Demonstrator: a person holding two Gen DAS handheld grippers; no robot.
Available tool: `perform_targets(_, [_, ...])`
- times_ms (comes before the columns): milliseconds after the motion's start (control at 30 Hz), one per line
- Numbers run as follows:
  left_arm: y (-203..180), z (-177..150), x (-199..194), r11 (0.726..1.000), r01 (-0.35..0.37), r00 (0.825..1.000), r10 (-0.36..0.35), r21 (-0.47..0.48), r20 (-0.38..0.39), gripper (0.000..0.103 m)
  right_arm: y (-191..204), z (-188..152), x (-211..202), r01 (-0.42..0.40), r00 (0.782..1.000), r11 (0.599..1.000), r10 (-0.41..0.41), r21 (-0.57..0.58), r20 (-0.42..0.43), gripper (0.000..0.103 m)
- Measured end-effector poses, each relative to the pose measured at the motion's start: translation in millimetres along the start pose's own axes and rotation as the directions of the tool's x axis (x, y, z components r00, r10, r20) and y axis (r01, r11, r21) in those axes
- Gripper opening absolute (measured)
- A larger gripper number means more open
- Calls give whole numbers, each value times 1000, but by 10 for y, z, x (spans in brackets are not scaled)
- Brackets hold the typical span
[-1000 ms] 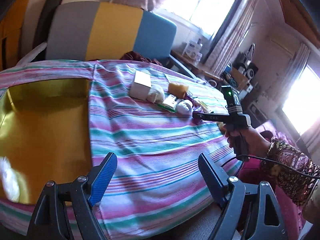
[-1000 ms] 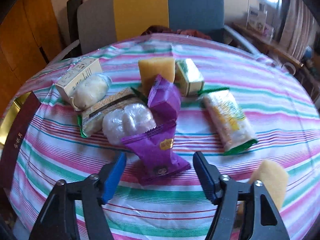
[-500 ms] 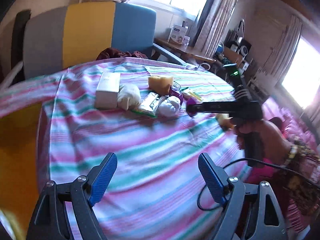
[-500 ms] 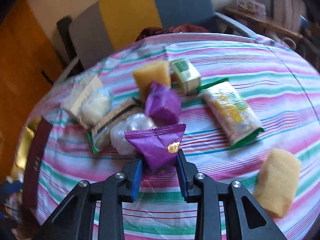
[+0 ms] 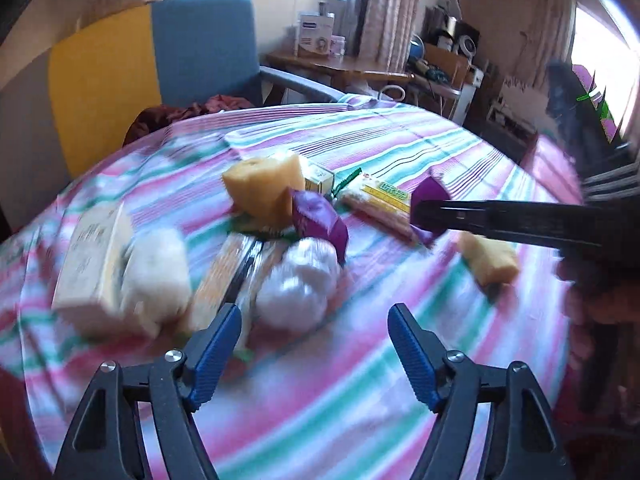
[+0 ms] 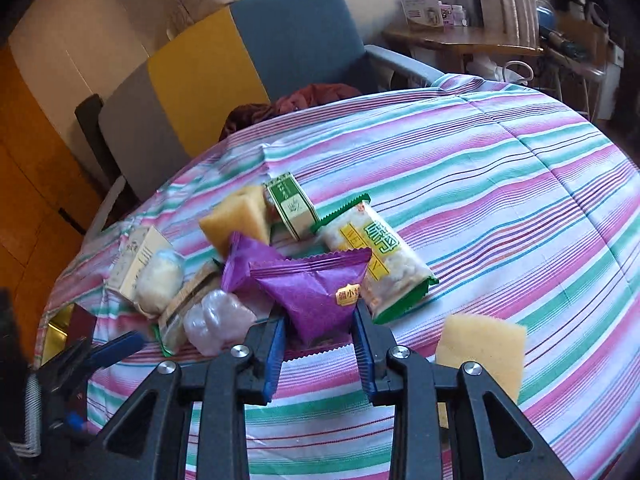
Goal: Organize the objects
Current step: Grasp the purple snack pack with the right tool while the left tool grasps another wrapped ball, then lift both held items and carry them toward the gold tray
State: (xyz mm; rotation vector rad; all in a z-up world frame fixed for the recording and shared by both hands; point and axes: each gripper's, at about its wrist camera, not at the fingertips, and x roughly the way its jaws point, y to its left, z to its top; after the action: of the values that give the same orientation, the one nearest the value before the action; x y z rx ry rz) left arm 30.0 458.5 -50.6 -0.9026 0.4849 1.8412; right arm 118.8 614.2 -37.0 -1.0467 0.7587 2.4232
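A purple snack packet [image 6: 316,292] is held by its lower end in my right gripper [image 6: 318,328], shut on it and raised a little off the striped tablecloth [image 6: 500,200]. The left wrist view shows that gripper [image 5: 424,216] from the side with the packet [image 5: 430,194] in it. My left gripper [image 5: 314,314] hovers just short of a clear-wrapped white bun [image 5: 296,288]. Its jaws are closing and nothing is between them. The pile also holds a second purple packet [image 6: 248,260], a yellow sponge [image 6: 236,216], a green-and-white box [image 6: 290,204] and a green-edged snack packet [image 6: 380,256].
Another yellow sponge [image 6: 480,348] lies alone to the right. At the pile's left are a cream box [image 5: 92,256], a pale wrapped bun [image 5: 156,276] and a biscuit packet [image 5: 236,268]. Behind the table stands a grey, yellow and blue chair [image 6: 224,72]. A gold-lined box [image 6: 56,332] is at the left edge.
My right gripper shut on the purple packet and lifted it. My left gripper swept from beside the gold box across to the pile, and its jaws have narrowed slightly.
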Motion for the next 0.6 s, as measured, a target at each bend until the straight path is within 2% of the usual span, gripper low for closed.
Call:
perform_targets(133, [-110,86,266,991,-53,998,54,121,-13,72,-71,27,-13,-14,1000,999,14,33,3,32])
perform_targets(200, [-132,73,378,984,-86,996,90,155,-16,57,-65,34,5,-21,1000,999,21,39,5,32])
perform_targets(267, [-144,44,404,980,-113,994,113,164,6,46,-50,30,6,-24,1000,999,23,37,7,32])
perform_targets(333, [-148,-10,416,983,-96,995,96,156,8,39,-36,31,17,-26,1000,999,26,33,7,32])
perform_targets(500, [-20,-113,331,997,-22,1000,21,70,12,37,-16,22,17,-20,1000,1000,20,18,8,32])
perform_targets(600, [14,-247,215,999,-12,1000,11,34,30,36,-3,15,13,-16,1000,1000,16,7,12,32])
